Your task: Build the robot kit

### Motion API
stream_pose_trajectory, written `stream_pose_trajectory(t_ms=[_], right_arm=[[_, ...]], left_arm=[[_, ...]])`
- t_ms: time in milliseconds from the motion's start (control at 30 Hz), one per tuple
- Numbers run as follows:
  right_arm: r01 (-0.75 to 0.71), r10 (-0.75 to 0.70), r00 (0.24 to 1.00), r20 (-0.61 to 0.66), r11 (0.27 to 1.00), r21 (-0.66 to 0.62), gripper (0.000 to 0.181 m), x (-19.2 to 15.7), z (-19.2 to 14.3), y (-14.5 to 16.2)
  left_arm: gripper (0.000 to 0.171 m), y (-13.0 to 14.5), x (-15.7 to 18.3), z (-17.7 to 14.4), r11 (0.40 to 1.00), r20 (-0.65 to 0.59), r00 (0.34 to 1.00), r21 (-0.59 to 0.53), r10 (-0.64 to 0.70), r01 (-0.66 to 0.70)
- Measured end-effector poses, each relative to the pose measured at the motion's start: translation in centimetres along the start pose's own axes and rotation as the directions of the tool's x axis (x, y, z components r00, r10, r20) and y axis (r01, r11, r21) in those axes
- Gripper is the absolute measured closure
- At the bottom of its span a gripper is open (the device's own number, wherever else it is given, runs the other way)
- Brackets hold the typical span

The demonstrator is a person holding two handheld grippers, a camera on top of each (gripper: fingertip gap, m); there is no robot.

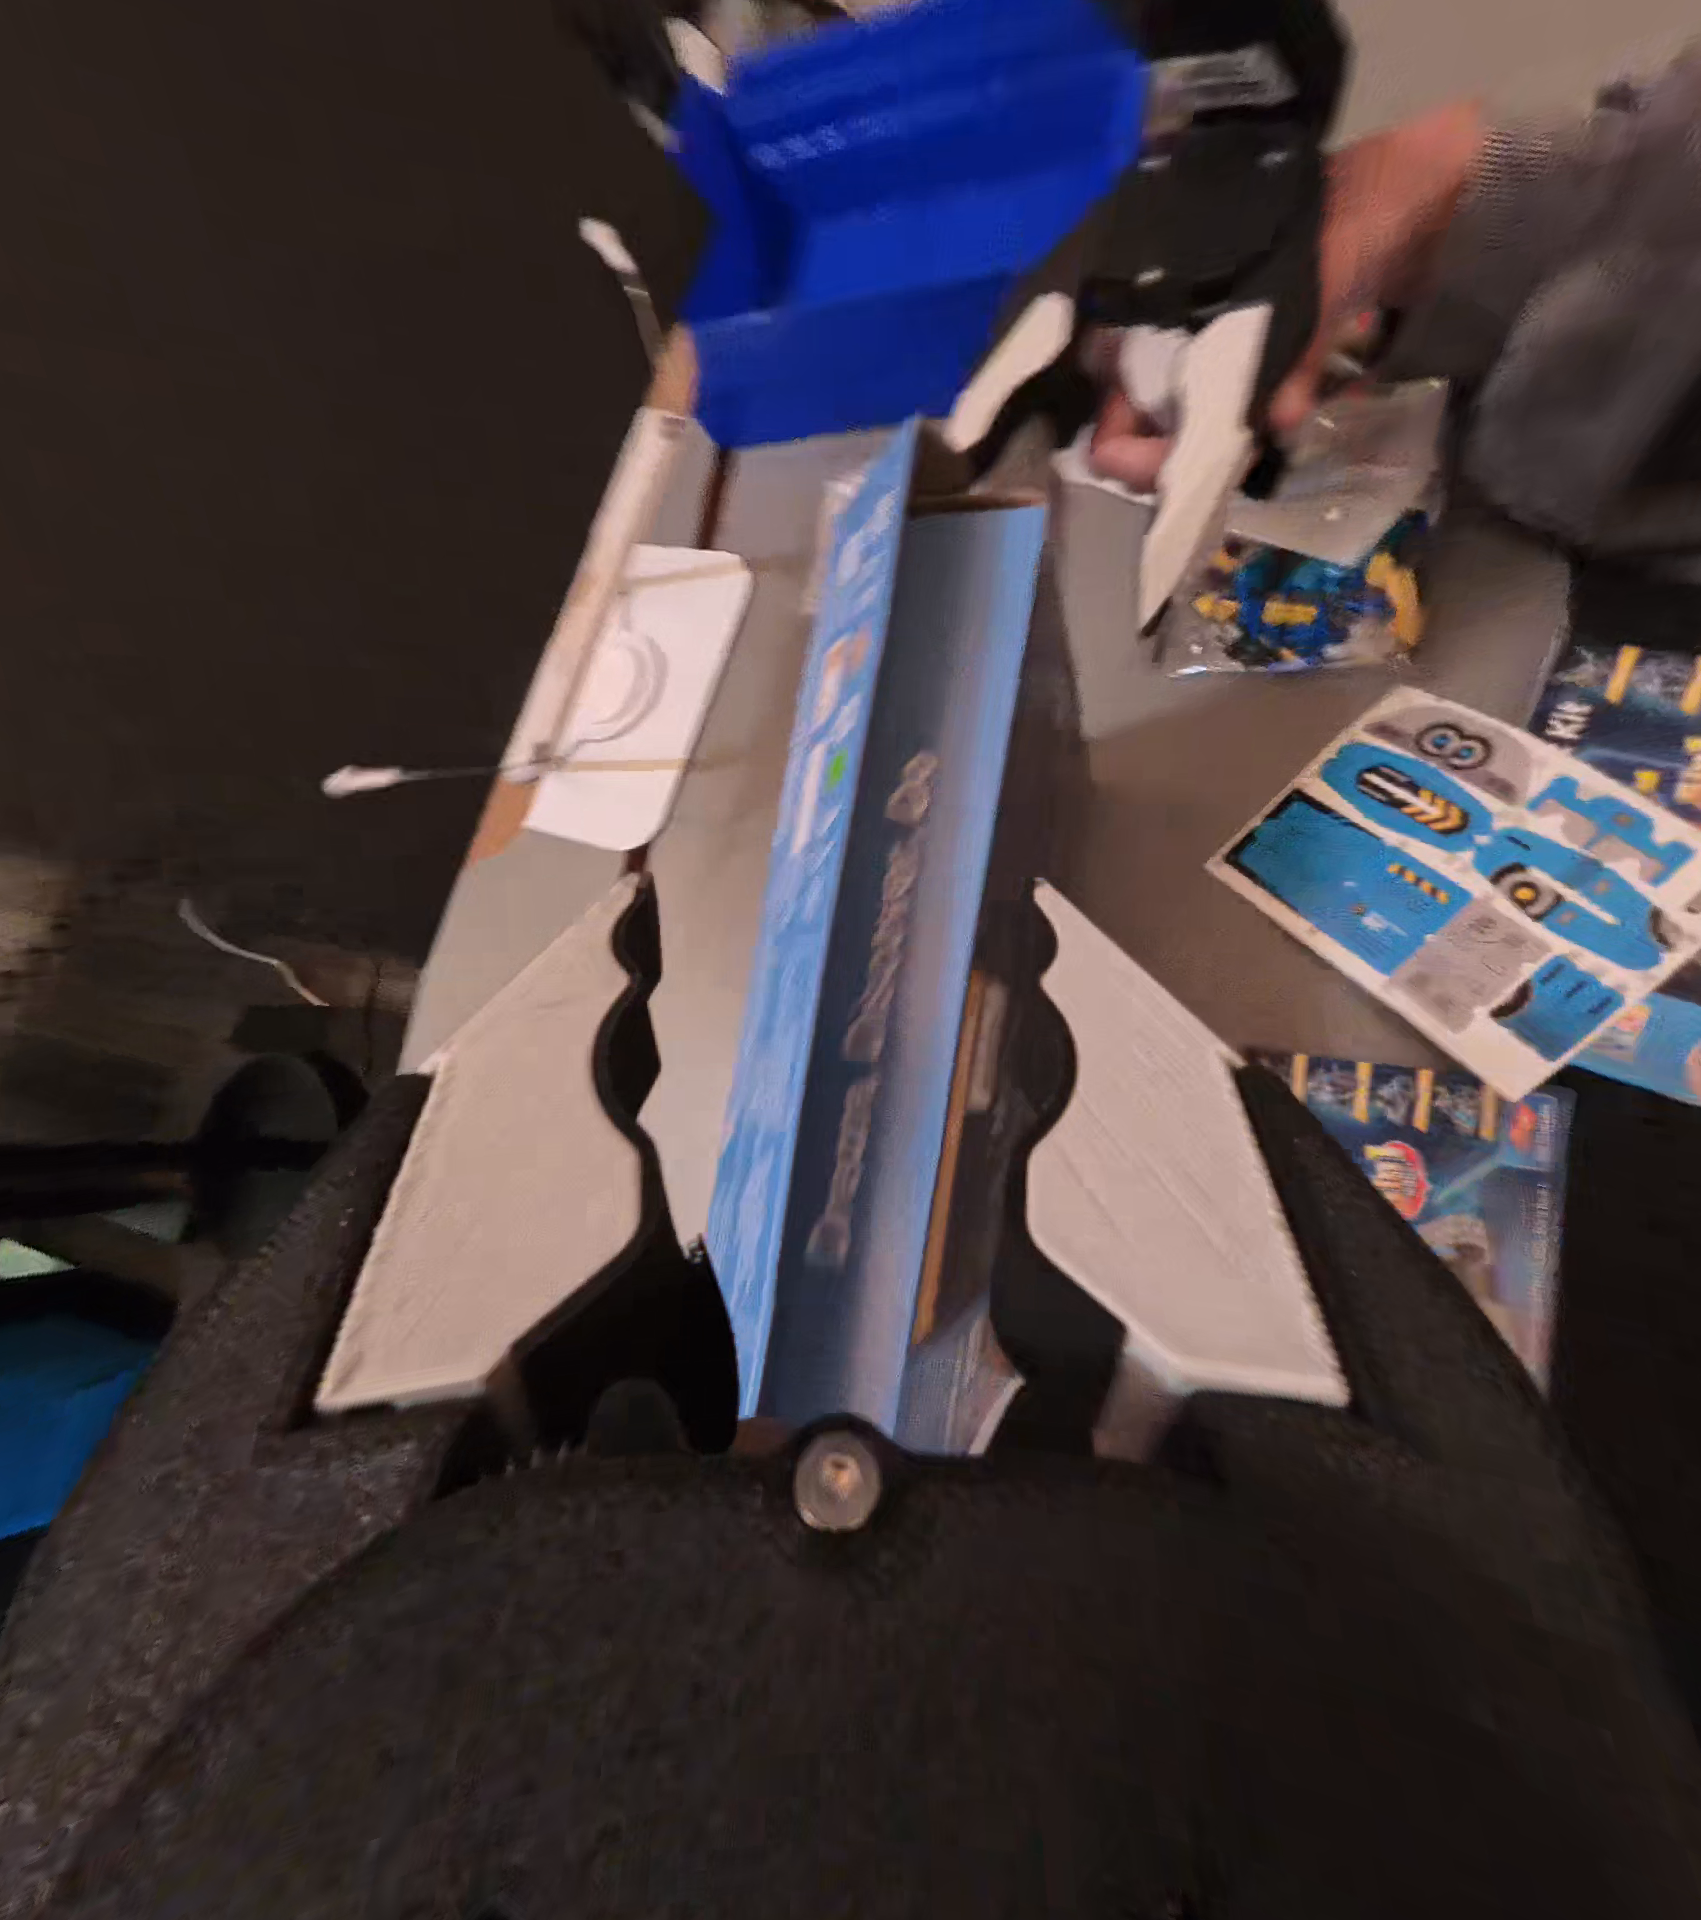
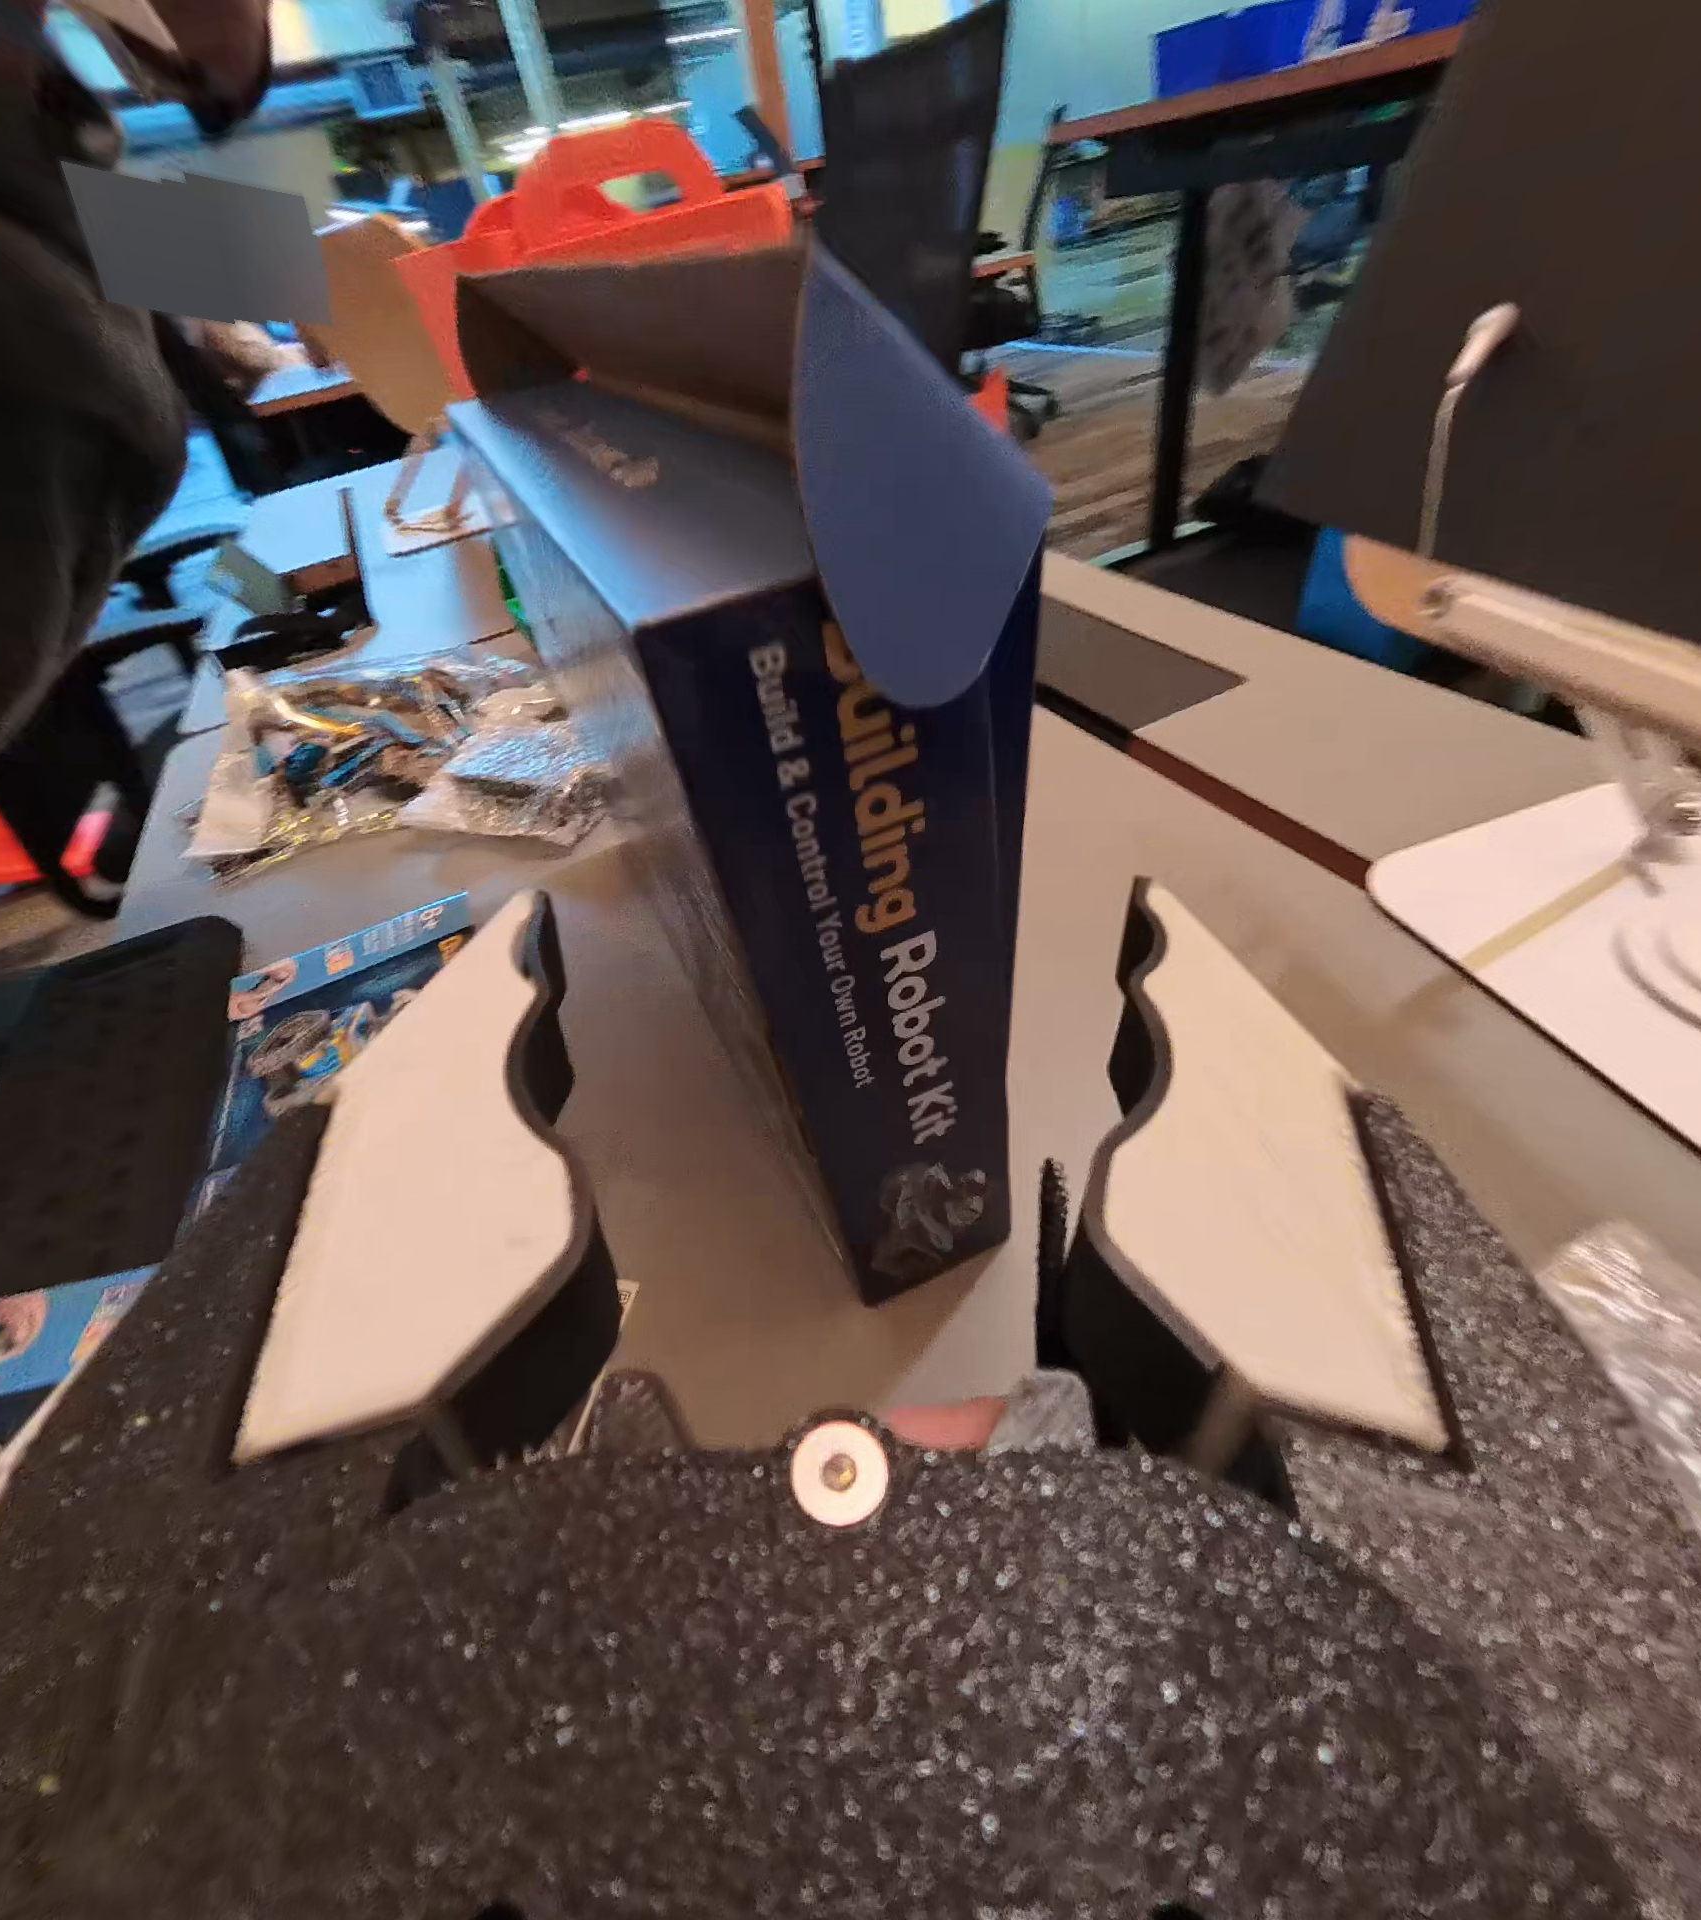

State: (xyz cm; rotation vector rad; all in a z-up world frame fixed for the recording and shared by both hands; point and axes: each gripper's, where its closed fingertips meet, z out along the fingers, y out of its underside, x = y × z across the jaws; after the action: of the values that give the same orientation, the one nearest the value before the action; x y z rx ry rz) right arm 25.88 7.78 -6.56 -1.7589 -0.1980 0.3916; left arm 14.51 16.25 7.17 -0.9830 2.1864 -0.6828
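Both grippers stand spread wide, grasping nothing. Between the left gripper fingers at frame centre runs a blue printed box on the grey table, not visibly touched. Lettering covers its side. At right lie a sticker sheet and a parts bag. The right gripper faces the box's dark end, flap raised.

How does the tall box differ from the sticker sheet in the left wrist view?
The box stands on edge; the sticker sheet lies flat on the table. The box is thick; the sheet is thin, white with blue decals. The left gripper, open, straddles the box; the sheet lies off to the right. Both show blue print.
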Motion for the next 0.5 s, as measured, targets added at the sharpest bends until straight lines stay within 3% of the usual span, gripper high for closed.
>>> stream_pose_trajectory(t_ms=[100,233,333,400,467,500], right_arm=[[-0.012,0.012,0.998,0.066,1.000,-0.001,0.071,0.8,1.8,0.4],[0.025,-0.037,0.995,0.091,0.992,0.127,0.076,0.5,2.6,-2.0],[0.015,-0.045,0.983,0.178,0.986,0.168,0.075,-1.1,2.9,-2.8],[0.024,-0.049,0.984,0.172,0.989,0.148,0.079,-1.2,3.6,-2.4],[0.086,-0.101,0.989,0.111,0.987,0.132,0.104,-0.4,3.9,-2.1],[0.079,-0.094,0.988,0.119,0.989,0.129,0.108,-0.4,3.8,-2.0]], left_arm=[[0.105,-3.7,1.3,6.5,0.983,-0.099,0.994,-0.170,0.050,-0.066],[0.105,-5.8,1.4,12.7,0.924,-0.167,0.980,-0.346,0.112,-0.164],[0.116,-6.2,2.2,14.6,0.878,-0.263,0.955,-0.416,0.133,-0.237],[0.125,-5.8,2.6,15.1,0.832,-0.321,0.930,-0.456,0.177,-0.316],[0.137,-5.4,2.9,15.4,0.775,-0.366,0.899,-0.484,0.242,-0.406],[0.142,-5.3,2.8,15.5,0.742,-0.376,0.881,-0.494,0.287,-0.453]])
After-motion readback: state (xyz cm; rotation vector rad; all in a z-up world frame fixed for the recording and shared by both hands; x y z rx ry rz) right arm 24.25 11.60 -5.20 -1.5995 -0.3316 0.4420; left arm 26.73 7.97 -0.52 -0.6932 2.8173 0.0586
